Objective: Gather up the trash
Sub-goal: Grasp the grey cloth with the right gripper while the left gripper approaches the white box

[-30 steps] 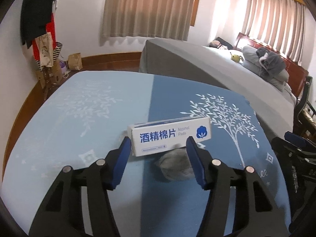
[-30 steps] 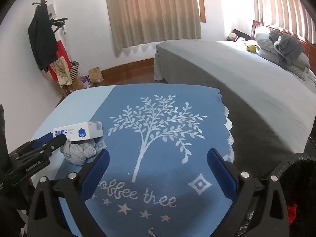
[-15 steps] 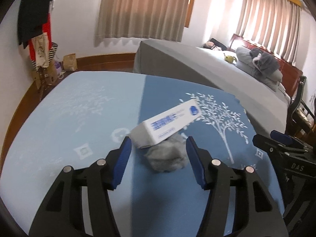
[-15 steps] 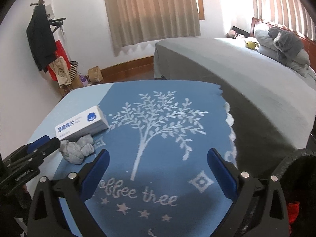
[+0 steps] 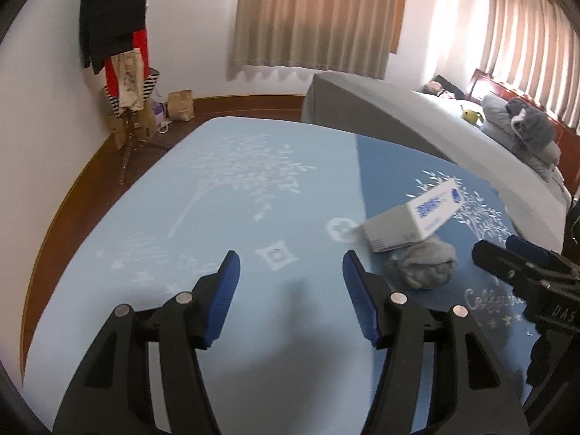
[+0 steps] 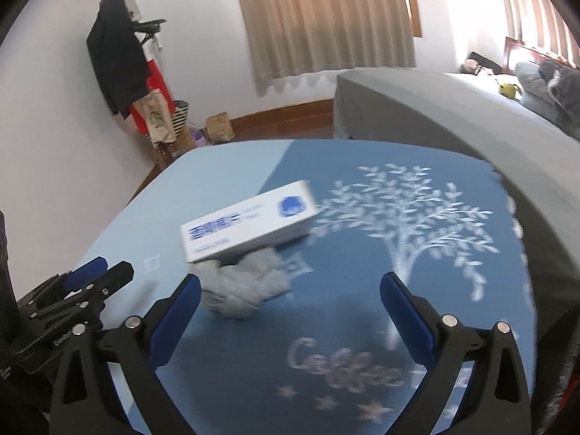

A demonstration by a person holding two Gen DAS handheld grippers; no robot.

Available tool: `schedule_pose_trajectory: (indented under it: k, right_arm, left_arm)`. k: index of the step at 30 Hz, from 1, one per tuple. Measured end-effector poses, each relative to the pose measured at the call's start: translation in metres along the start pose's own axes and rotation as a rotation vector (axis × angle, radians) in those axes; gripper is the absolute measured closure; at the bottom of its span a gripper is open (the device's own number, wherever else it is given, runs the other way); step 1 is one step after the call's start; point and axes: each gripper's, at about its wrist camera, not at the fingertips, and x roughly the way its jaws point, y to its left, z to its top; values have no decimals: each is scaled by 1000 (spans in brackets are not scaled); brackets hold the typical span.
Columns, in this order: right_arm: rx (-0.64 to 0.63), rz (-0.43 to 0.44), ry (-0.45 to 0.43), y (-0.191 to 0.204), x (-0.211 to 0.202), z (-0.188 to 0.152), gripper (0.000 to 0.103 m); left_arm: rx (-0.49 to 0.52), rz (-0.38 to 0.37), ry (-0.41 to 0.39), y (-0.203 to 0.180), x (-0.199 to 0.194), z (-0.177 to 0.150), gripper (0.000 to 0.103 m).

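The white box (image 6: 248,223) sat left of centre in your right wrist view, propped at a tilt, its near end resting on the crumpled grey wad (image 6: 244,290) directly beneath it. That looked like why the box leaned: the wad held one end off the blue tablecloth (image 6: 362,272). Both pieces of trash lay on the cloth, not yet collected.

Your right gripper (image 6: 290,311) had its jaws spread wide, with nothing between the pads. The wad sat just ahead of its left finger, near it but, as far as the blur allowed, not touching. You had it lined up roughly on the wad, which seemed the likely first grab.

In the left wrist view the box (image 5: 413,221) and wad (image 5: 426,264) sat toward the right of the frame, outside the span of your left gripper (image 5: 290,290). Its jaws stood about half open and gripped nothing; only bare cloth lay between them. The tip of your right gripper (image 5: 507,264) reached in from the right edge, close beside the wad.
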Motion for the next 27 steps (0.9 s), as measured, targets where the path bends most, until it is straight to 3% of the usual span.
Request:
schedule_pose_trajectory:
  k: [4,8,12,15,19,27]
  right_arm:
    - [-11,14,36,16,18,-3,7]
    - [-29,31,72,25,30,-4,18]
    - [-39,90,121,28,40,-6,45]
    - [-42,128,125,28,39,-9,55]
    - [-54,143,118,23,31,-11,57]
    - [2,80,82,-15,-1,-11,57]
  left_arm:
    - [-18,11,-6,11,-2,0,44]
    - [-32,11,-6,16,-1,1,44]
    - [-33,9,-5,15,-1,0,44]
    - [-31,5,-3,13,0,0,43]
    - [-26,-1,-1,8,-1,1,43]
    - [6,-42,-2,-18,4,6,39]
